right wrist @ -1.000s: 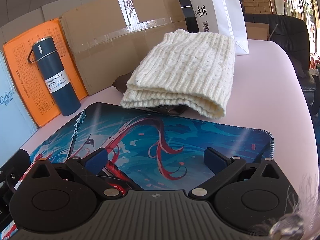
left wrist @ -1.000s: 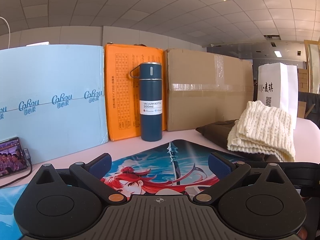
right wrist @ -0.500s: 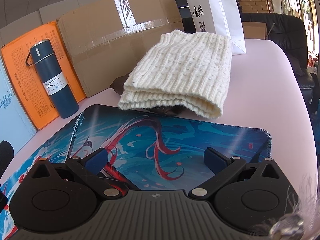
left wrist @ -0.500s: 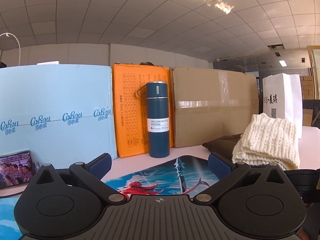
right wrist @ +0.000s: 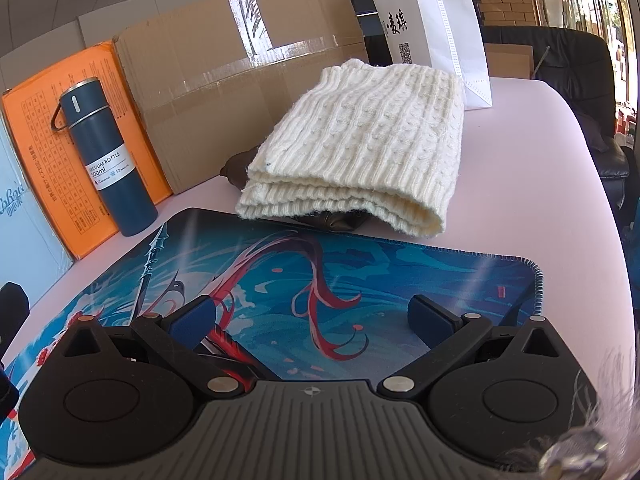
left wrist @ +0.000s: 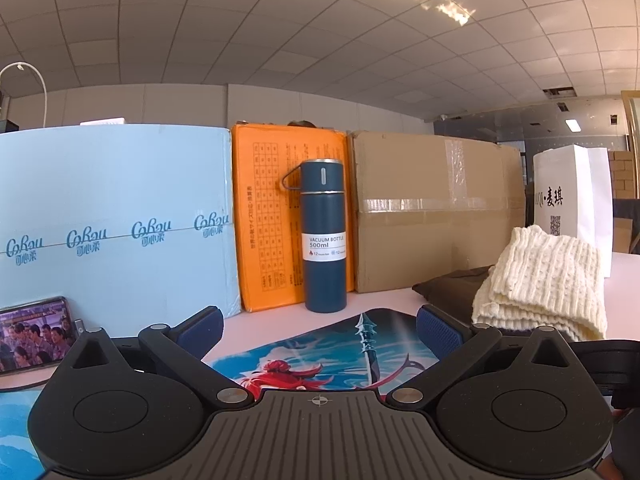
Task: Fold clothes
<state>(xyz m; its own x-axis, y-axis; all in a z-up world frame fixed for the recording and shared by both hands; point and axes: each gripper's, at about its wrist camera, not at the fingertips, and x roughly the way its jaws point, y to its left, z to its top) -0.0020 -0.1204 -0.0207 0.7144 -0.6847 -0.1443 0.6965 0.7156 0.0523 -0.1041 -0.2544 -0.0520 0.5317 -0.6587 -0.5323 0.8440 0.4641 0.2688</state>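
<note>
- Left wrist view tilting up over the last second: more ceiling now, mat (left wrist: pixel 320 344) sinking low, vacuum bottle (left wrist: pixel 323 236) drifting toward 12 o'clock from a spot nearer the left.
- Left gripper (left wrist: pixel 318 330) lifted clear, fingers (left wrist: pixel 200 326) spread wide, nothing between them.
- Cream knit sweater (left wrist: pixel 544 280) sitting at 3 o'clock, already folded into a thick stack, resting on a dark garment (left wrist: pixel 452 288) that pokes out to its left.
- Right wrist view barely shifted: slightly closer to the mat (right wrist: pixel 360 276), sweater (right wrist: pixel 368 140) holding at 12 to 1 o'clock, just past the mat's far edge.
- Right gripper (right wrist: pixel 316 318) hovering over the mat, fingers (right wrist: pixel 430 318) apart and empty too.
- Dark garment (right wrist: pixel 332 220) peeking from under the sweater's front fold, mostly hidden.
- Behind, along the bench (right wrist: pixel 520 160): cardboard box (right wrist: pixel 240 76), orange box (right wrist: pixel 44 128), white paper bag (right wrist: pixel 432 16) at 1 o'clock; blue panel (left wrist: pixel 116 208) and a phone (left wrist: pixel 36 332) at 9 o'clock on the left side.
- Reading of it: both tools backing off, stack untouched and tidy — looks like this fold is finished, with the mat free for another piece or the run winding down.
- Hard to say whether the dark garment beneath is folded.
</note>
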